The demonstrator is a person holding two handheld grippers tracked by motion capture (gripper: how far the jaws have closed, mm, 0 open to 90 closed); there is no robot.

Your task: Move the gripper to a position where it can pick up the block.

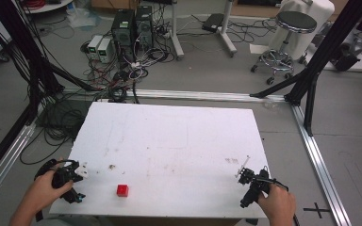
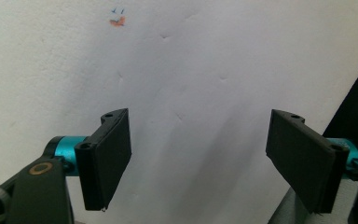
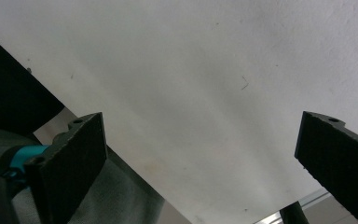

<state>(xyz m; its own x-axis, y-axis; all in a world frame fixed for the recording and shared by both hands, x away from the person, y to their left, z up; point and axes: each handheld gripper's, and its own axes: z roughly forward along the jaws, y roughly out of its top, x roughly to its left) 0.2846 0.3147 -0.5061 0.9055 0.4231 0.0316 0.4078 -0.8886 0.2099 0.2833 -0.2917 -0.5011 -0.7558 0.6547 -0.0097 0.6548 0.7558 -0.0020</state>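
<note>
Left gripper [image 1: 78,173] hovered spread and empty at the table's [image 1: 179,136] near-left corner; we had the red cube [image 1: 122,190] just right of it by the near edge, right gripper [image 1: 245,176] likewise spread, farther away.

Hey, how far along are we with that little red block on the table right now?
Nothing looks done yet. The red block sits alone near the front edge of the white table, untouched. In hand: both grippers hover at the front corners, the left gripper and right gripper each with jaws wide apart around nothing but bare tabletop. Left to do: reaching the block, probably with the nearer left gripper, closing on it and moving it.
</note>
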